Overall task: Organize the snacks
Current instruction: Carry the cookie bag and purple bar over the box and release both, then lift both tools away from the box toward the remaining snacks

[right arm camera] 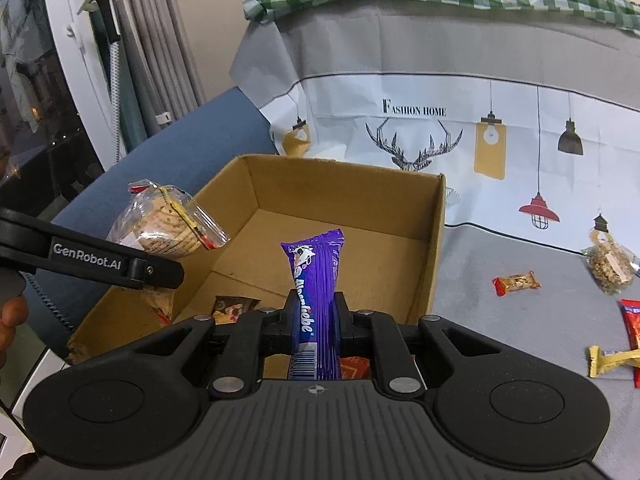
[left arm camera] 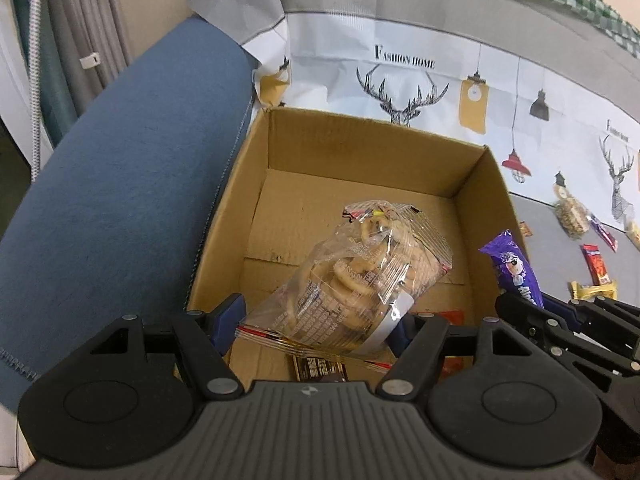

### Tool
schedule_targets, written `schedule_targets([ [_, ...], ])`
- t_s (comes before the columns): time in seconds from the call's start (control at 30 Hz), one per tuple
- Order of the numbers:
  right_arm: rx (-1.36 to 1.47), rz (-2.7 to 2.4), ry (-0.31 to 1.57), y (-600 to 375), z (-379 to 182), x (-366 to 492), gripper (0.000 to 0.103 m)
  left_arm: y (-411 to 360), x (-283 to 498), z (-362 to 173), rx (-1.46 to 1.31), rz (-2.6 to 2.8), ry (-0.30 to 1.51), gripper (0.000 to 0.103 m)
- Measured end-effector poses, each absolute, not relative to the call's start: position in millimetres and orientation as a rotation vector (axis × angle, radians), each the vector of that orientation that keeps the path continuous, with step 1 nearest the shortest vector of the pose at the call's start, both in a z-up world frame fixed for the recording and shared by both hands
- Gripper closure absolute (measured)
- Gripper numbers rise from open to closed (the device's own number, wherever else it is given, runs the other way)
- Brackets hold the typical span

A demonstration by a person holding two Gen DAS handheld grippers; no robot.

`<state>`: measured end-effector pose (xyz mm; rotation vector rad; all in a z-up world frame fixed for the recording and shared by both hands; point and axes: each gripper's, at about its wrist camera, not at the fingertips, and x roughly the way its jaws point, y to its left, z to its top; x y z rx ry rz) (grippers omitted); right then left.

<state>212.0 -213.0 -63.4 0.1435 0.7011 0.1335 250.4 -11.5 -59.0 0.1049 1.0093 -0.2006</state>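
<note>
An open cardboard box (left arm camera: 486,200) (right arm camera: 436,240) sits on a sofa. My left gripper (left arm camera: 320,320) is shut on a clear bag of ring biscuits (left arm camera: 360,276) and holds it above the box's near left part; the bag also shows in the right wrist view (right arm camera: 168,224). My right gripper (right arm camera: 316,320) is shut on a purple Alpenliebe candy stick (right arm camera: 316,280), held upright over the box's near edge; the stick also shows in the left wrist view (left arm camera: 514,268). A dark brown packet (left arm camera: 320,370) (right arm camera: 232,308) and an orange-red packet (left arm camera: 452,316) (right arm camera: 354,366) lie on the box floor.
Loose snacks lie on the grey cloth right of the box: a red-gold bar (right arm camera: 516,282), a bag of nuts (right arm camera: 608,266), a red packet (right arm camera: 632,320), a gold wrapper (right arm camera: 608,358). A blue sofa arm (left arm camera: 120,184) runs left of the box. A printed cloth (right arm camera: 420,120) covers the backrest.
</note>
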Motion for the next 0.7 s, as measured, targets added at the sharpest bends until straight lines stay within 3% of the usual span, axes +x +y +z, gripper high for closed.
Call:
schedule_targets([
  [0.03, 0.147, 0.131, 0.707, -214, -66, 216, 0.086, -13, 255, -63, 0.107, -0.203, 1.019, 0.022],
  [0.07, 0.155, 0.131, 0.715, -215, -69, 220, 0.083, -14, 260, -66, 0.106, -0.208, 1.026, 0.007],
  [0.13, 0.165, 0.125, 0.728, -217, -74, 228, 0.050, -16, 267, -70, 0.119, -0.188, 1.035, 0.000],
  [0.17, 0.167, 0.106, 0.735, -218, -76, 231, 0.023, -16, 268, -70, 0.123, -0.181, 1.036, 0.000],
  [0.2, 0.168, 0.090, 0.737, -219, -76, 232, 0.018, -16, 269, -70, 0.126, -0.186, 1.036, 0.000],
  [0.43, 0.201, 0.073, 0.743, -228, -50, 188, 0.017, -10, 248, -22, 0.119, -0.188, 1.093, 0.000],
  [0.7, 0.248, -0.046, 0.613, -261, 27, 80, 0.015, -17, 153, 160, 0.168, -0.174, 0.891, 0.000],
])
